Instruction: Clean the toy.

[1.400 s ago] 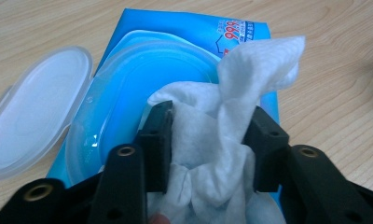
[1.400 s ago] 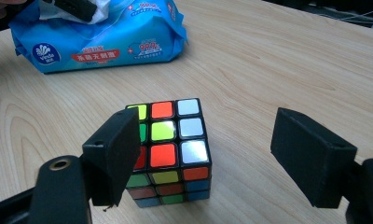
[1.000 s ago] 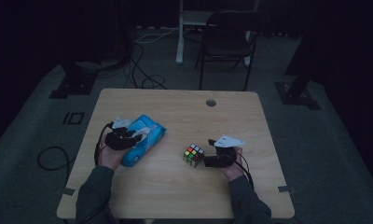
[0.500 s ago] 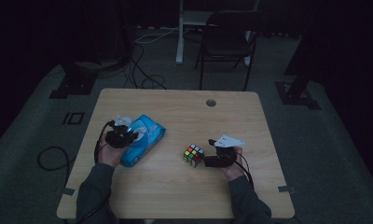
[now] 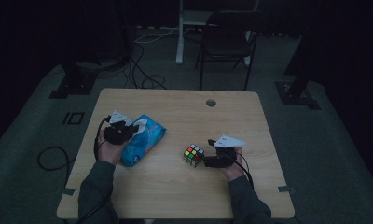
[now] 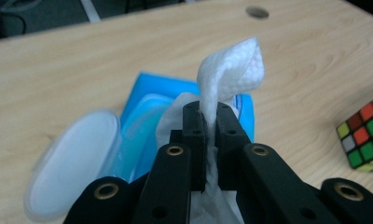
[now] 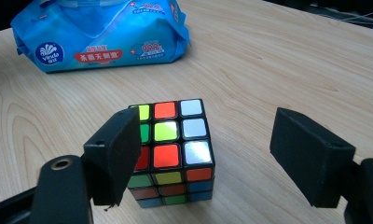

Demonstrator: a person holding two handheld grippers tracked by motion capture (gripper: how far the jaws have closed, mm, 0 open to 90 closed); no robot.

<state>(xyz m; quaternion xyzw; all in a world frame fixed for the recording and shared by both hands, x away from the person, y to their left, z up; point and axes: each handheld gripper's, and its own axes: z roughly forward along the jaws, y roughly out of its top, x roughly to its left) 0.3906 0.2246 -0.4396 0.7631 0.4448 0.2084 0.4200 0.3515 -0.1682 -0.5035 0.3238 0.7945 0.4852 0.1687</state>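
A blue pack of wet wipes lies on the left half of the wooden table, its round clear lid flipped open. My left gripper is shut on a white wipe that sticks up out of the pack's opening, its free end curling above the jaws. From above, the left gripper sits over the pack's left end. A Rubik's cube stands near the table's middle. My right gripper is open, its left pad beside the cube's left face and the right pad well clear of it.
The cube lies to the right of the pack. A cable hole is near the table's far edge. A dark chair and floor cables stand beyond the table.
My left gripper has shifted slightly left and back over the pack, still holding the wipe. The right gripper and the cube have hardly moved.
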